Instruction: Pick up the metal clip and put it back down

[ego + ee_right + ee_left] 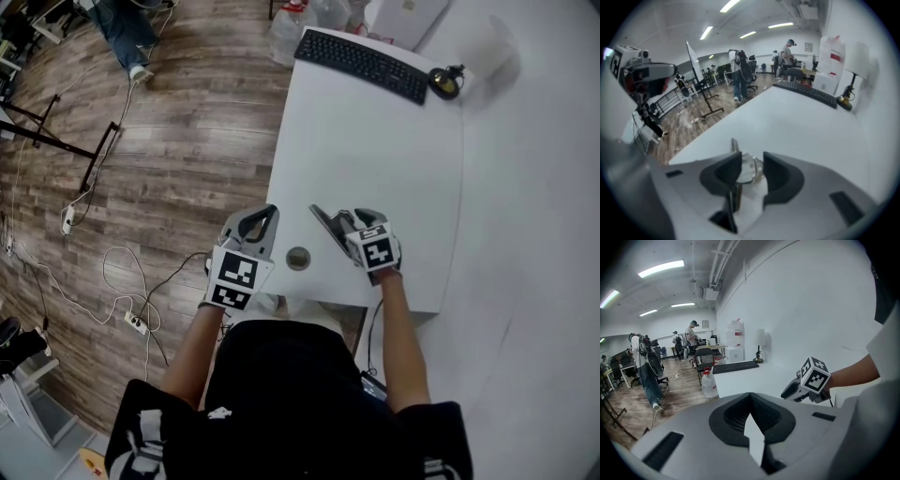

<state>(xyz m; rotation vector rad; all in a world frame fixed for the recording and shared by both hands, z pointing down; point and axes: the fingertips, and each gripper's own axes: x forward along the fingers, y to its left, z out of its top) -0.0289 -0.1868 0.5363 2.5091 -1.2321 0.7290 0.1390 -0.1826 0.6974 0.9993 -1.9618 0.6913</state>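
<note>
while the wood-plank floor (187, 141) of an open office is stretching off to the left with cables (122, 272) trailing across it, the white table (375, 141) is filling the middle of the head view. the black keyboard (361, 64) is lying at an angle at its far end. the left gripper (270, 211) is hovering over the near left edge with its jaws pressed together on nothing. the right gripper (752, 161) is angling down over the near table with its jaws spread. the metal clip (746, 172) is sitting between them, against the left jaw. its long axis is running along the jaws, and its thin flat end is pointing out past the jaw tips.
</note>
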